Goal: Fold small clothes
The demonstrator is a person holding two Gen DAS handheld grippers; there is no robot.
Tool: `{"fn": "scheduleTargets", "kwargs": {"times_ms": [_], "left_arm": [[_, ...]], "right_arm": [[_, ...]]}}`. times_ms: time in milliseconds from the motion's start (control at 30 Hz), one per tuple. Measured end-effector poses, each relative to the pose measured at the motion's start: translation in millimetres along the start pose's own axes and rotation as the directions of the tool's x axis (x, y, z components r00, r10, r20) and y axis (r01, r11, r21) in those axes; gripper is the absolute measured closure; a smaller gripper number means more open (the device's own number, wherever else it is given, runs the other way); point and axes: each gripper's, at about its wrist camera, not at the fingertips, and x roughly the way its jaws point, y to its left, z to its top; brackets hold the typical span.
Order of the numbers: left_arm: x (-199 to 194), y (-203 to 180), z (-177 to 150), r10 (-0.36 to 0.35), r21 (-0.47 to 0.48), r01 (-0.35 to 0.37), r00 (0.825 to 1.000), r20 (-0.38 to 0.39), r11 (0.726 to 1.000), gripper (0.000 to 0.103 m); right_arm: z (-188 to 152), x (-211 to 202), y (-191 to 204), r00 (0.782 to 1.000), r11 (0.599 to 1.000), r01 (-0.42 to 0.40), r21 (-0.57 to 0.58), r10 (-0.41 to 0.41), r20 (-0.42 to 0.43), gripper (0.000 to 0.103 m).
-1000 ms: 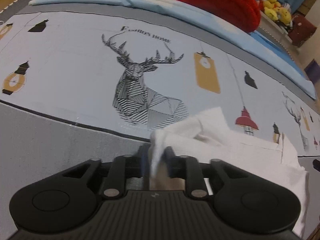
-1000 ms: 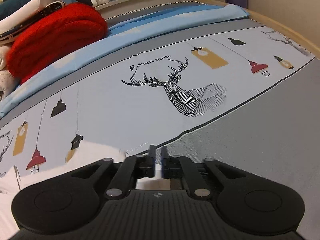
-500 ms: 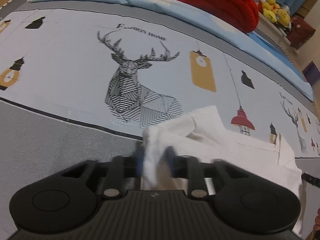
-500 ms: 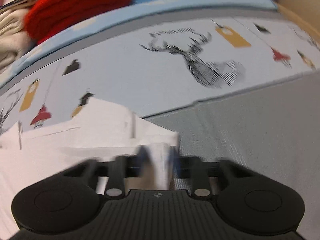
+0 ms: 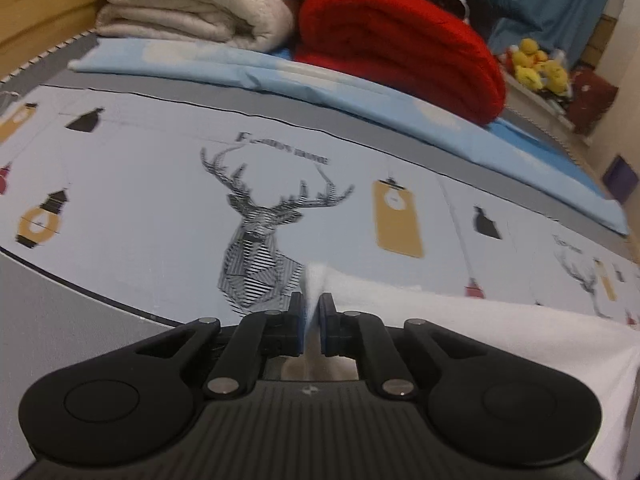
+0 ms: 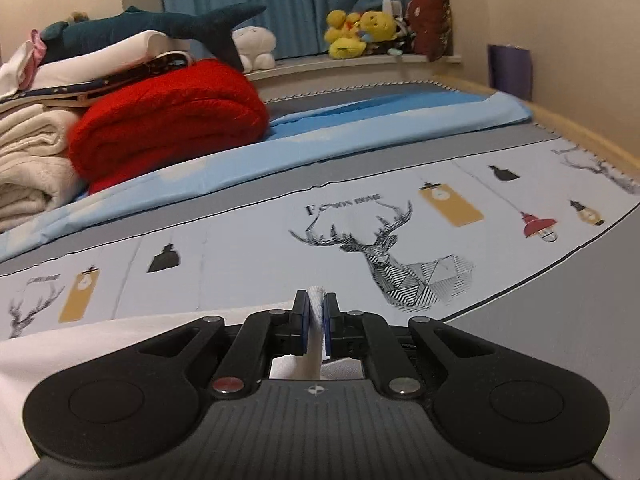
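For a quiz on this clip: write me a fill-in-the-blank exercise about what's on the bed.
1. Both grippers, left and right, are shut on a ____ cloth.
2. The folded blanket beside the cream one is ____.
3. The animal printed on the sheet is a ____.
4. The plush toys by the curtain are ____.

Missing words: white; red; deer; yellow

The left gripper [image 5: 311,312] points downward at a slant, its jaws having just closed, nearly together and pinching a fold of white cloth [image 5: 460,320]. The right gripper [image 6: 316,308] also tilts down, less steeply, jaws likewise just closed on a thin ridge of the cloth, seemingly the same piece.
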Motion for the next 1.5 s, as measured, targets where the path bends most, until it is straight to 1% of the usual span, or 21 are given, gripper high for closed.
{"fn": "scheduleTargets", "kwargs": {"times_ms": [33,100,167,267,367,400,467,500,533,633,733,833,900,1000,1033,1100,1133,1167,1233,1300,1500], "left_arm": [[1.7,0.1,-0.5,0.01,0.001,-0.01,1.0,-0.015,1.0,0.087],[6.0,4.6,-3.0,-0.026,-0.019,0.025,0.997,-0.078,1.0,0.068],[7.6,6.8,-7.0,-0.045,-0.025,0.042,0.989,-0.141,0.999,0.067],[1.4,5.4,-13.1,-0.059,0.014,0.063,0.983,-0.176,0.998,0.067],[0.5,0.5,-23.8,-0.081,0.068,0.1,0.968,-0.236,0.993,0.067],[4.2,-0.9,-28.2,-0.073,0.087,0.1,0.961,-0.266,0.991,0.067],[14.5,-2.9,-43.5,-0.015,0.138,0.065,0.941,-0.339,0.988,0.067],[17.4,-2.4,-49.1,0.008,0.153,0.05,0.934,-0.357,0.987,0.062],[15.4,-1.3,-51.9,0.016,0.153,0.041,0.936,-0.351,0.987,0.062],[-7.0,1.9,-48.5,0.011,0.143,0.033,0.954,-0.299,0.989,0.062],[-43.2,-3.4,-44.4,0.029,0.202,0.023,0.968,-0.251,0.979,0.062],[-86.1,-13.8,-43.9,0.021,0.27,0.026,0.986,-0.168,0.963,0.061],[-107.9,-16.1,-52.9,-0.002,0.277,0.041,0.99,-0.141,0.96,0.06],[-122.7,-14.5,-69.9,-0.046,0.252,0.077,0.991,-0.129,0.965,0.06],[-121.6,-11.8,-76.7,-0.054,0.245,0.086,0.99,-0.132,0.966,0.06],[-114.0,-4.2,-93.9,-0.054,0.228,0.096,0.981,-0.184,0.969,0.06],[-104.7,0.9,-100.2,-0.04,0.219,0.096,0.968,-0.248,0.971,0.06],[-100.6,3.9,-102.4,-0.028,0.213,0.09,0.96,-0.277,0.973,0.06],[-98.4,8.7,-102.4,-0.035,0.199,0.094,0.959,-0.282,0.975,0.059],[-93.7,14.6,-102.5,-0.048,0.165,0.104,0.949,-0.313,0.981,0.051],[-78.3,23.0,-112.3,-0.038,0.134,0.098,0.919,-0.393,0.986,0.051]], "right_arm": [[-2.2,6.9,1.8,0.999,0.999,0.035,-0.01,-0.035,-0.021,0.087],[-7.3,19.2,1.7,0.991,0.996,0.09,-0.019,-0.092,-0.097,0.084],[-12.5,26.4,-3.6,0.982,0.997,0.072,0.007,-0.069,-0.177,0.083],[-20.8,30.1,-7.2,0.957,0.999,-0.006,0.032,0.015,-0.289,0.077],[-32.9,29.1,-2.1,0.933,0.999,-0.001,-0.049,-0.017,-0.358,0.072],[-38.1,30.3,-2.5,0.922,0.998,0.0,-0.069,-0.027,-0.386,0.071],[-46.7,31.5,-3.3,0.908,0.995,0.016,-0.095,-0.054,-0.415,0.071],[-49.0,30.4,-4.5,0.909,0.996,0.019,-0.091,-0.056,-0.413,0.07],[-50.4,28.7,-6.5,0.91,0.996,0.025,-0.083,-0.056,-0.41,0.067],[-48.7,21.5,-8.0,0.916,0.996,0.06,-0.063,-0.08,-0.393,0.064],[-38.6,-6.6,-7.6,0.945,0.996,0.083,-0.038,-0.091,-0.315,0.065],[-21.2,-47.9,-6.2,0.975,0.998,0.053,-0.025,-0.057,-0.216,0.065],[-11.5,-80.2,-3.3,0.989,1.0,0.016,-0.006,-0.016,-0.145,0.062],[-14.9,-119.6,0.8,0.995,0.999,-0.051,-0.007,0.05,-0.084,0.062],[-20.0,-125.7,1.8,0.994,0.998,-0.064,-0.013,0.062,-0.086,0.062],[-35.6,-130.0,2.4,0.99,0.996,-0.081,-0.036,0.076,-0.115,0.062],[-45.9,-127.9,0.5,0.987,0.996,-0.08,-0.042,0.073,-0.146,0.062],[-55.8,-121.7,-1.2,0.977,0.997,-0.069,-0.046,0.059,-0.203,0.062],[-69.0,-104.3,-5.4,0.944,0.998,-0.03,-0.062,0.008,-0.329,0.062],[-74.4,-95.5,-11.1,0.928,0.997,-0.006,-0.071,-0.021,-0.372,0.062],[-89.4,-81.1,-17.7,0.881,0.998,0.021,-0.058,-0.046,-0.471,0.062]]}}
